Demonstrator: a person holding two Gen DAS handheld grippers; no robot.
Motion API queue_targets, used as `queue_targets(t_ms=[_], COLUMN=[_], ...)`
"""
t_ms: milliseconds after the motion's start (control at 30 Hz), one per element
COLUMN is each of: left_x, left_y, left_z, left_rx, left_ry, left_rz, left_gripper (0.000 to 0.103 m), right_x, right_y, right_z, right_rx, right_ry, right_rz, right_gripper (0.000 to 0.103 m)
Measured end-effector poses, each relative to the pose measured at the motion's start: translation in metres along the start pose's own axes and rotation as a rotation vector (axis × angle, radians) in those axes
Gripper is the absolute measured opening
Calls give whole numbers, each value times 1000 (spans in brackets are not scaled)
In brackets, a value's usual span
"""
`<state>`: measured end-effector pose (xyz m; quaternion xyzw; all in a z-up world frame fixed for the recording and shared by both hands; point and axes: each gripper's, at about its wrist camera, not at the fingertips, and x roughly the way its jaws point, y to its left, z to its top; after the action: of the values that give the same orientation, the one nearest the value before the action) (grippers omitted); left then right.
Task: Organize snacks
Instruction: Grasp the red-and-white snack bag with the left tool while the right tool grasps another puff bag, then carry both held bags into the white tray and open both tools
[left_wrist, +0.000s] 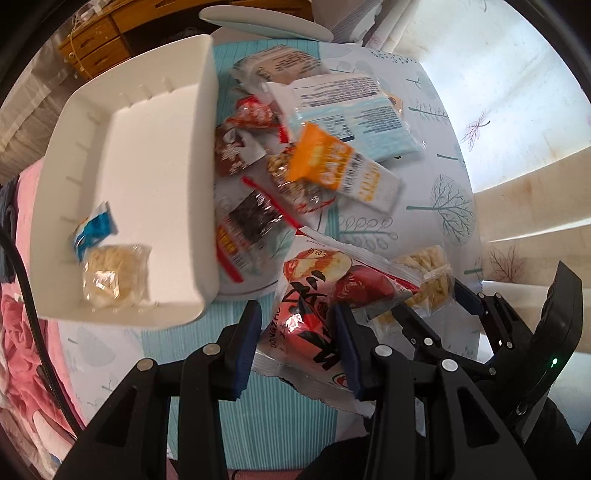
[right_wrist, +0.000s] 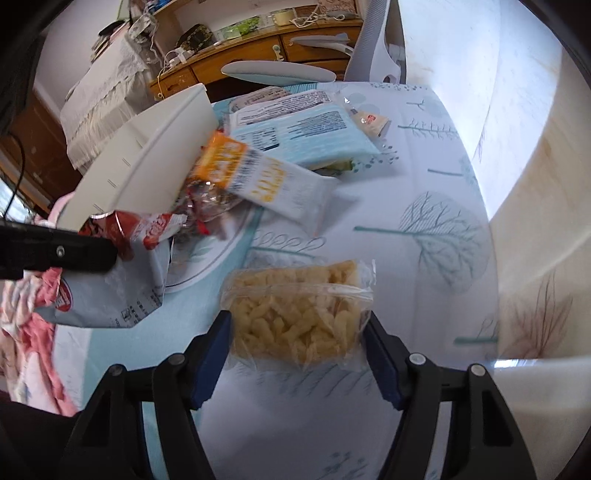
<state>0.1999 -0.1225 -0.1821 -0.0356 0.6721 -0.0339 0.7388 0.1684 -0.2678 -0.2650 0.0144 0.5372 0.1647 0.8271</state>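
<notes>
My left gripper (left_wrist: 297, 343) is shut on a red and white snack bag (left_wrist: 314, 291) and holds it lifted just right of the white bin (left_wrist: 207, 122); the bag (right_wrist: 110, 280) shows raised in the right wrist view. The bin holds a blue packet (left_wrist: 94, 229) and a clear pack of pale snacks (left_wrist: 114, 275). My right gripper (right_wrist: 297, 354) is open around a clear bag of yellow puffs (right_wrist: 299, 314) on the table; both jaws stand beside it, apart from it. A pile of snack packs lies beside the bin: an orange and white pack (left_wrist: 340, 166), a light blue pack (left_wrist: 354, 118).
The table has a tree-print cloth (right_wrist: 424, 229). A white plate (right_wrist: 207, 266) lies under the pile. Pink fabric (left_wrist: 22, 350) lies at the left. A wooden dresser (right_wrist: 258, 48) and a chair (right_wrist: 373, 40) stand behind. A pale wall (right_wrist: 535, 184) borders the right.
</notes>
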Motion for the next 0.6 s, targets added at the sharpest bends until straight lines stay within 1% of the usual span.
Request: queue_targets(t_ms=[167, 233, 333, 500, 600], left_x=[-17, -27, -42, -65, -76], left_y=[21, 34, 52, 92, 115], left_z=[-11, -18, -25, -32, -32], left_rx=[-1, 8, 18, 13, 13], left_ry=[-16, -25, -46, -88, -127], left_rz=[-32, -52, -61, -72, -71], left_gripper=[39, 39, 39, 39, 39], right_x=[-12, -19, -28, -43, -50], right_y=[19, 29, 47, 83, 105], right_z=[-5, -6, -6, 1, 8], right_rx=[50, 69, 90, 83, 74], right_ry=[9, 3, -14, -65, -107], right_rz=[41, 57, 70, 72, 79], right_gripper=[69, 69, 69, 69, 69])
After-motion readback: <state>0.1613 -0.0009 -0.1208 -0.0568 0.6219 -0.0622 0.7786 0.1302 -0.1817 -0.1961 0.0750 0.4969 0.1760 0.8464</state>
